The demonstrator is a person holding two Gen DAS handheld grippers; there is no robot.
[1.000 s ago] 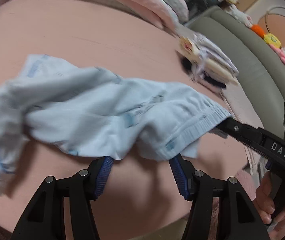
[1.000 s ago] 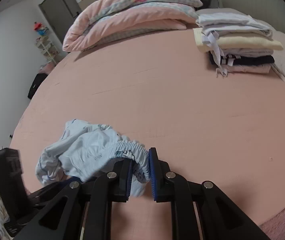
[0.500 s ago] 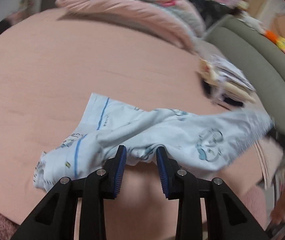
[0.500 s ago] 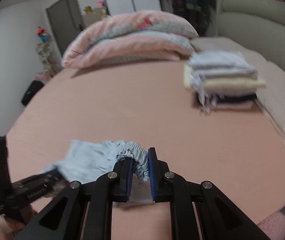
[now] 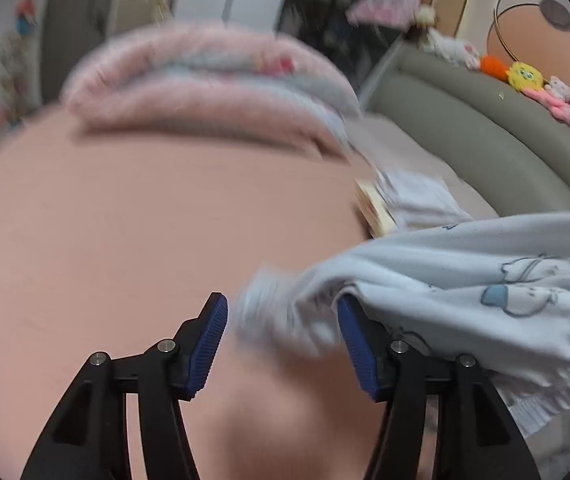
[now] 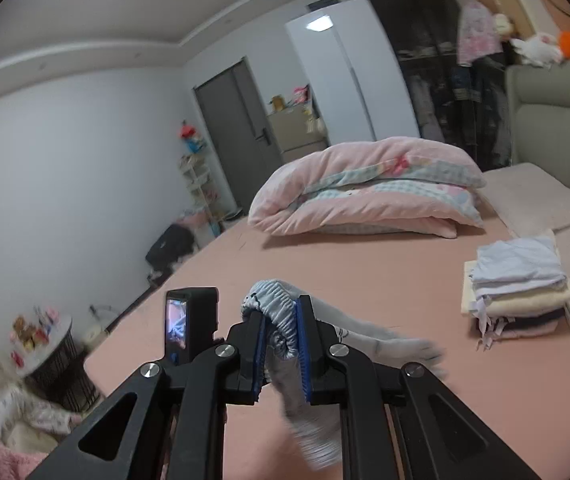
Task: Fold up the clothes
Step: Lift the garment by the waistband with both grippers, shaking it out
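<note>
My right hand-held gripper (image 6: pixel 281 350) is clamped on the elastic waistband of the pale blue shorts (image 6: pixel 285 320), holding them up above the pink bed (image 6: pixel 425 280); the cloth droops off to the right, blurred. My left hand-held gripper (image 5: pixel 283 344) stands wide apart, with a blurred edge of the shorts (image 5: pixel 465 288) hanging between its blue pads (image 5: pixel 209 344), though I can't tell if it touches either one. Over by the bed's right edge sits the folded stack (image 6: pixel 517 280), and the rolled pink quilt (image 6: pixel 369 188) lies at the far end.
</note>
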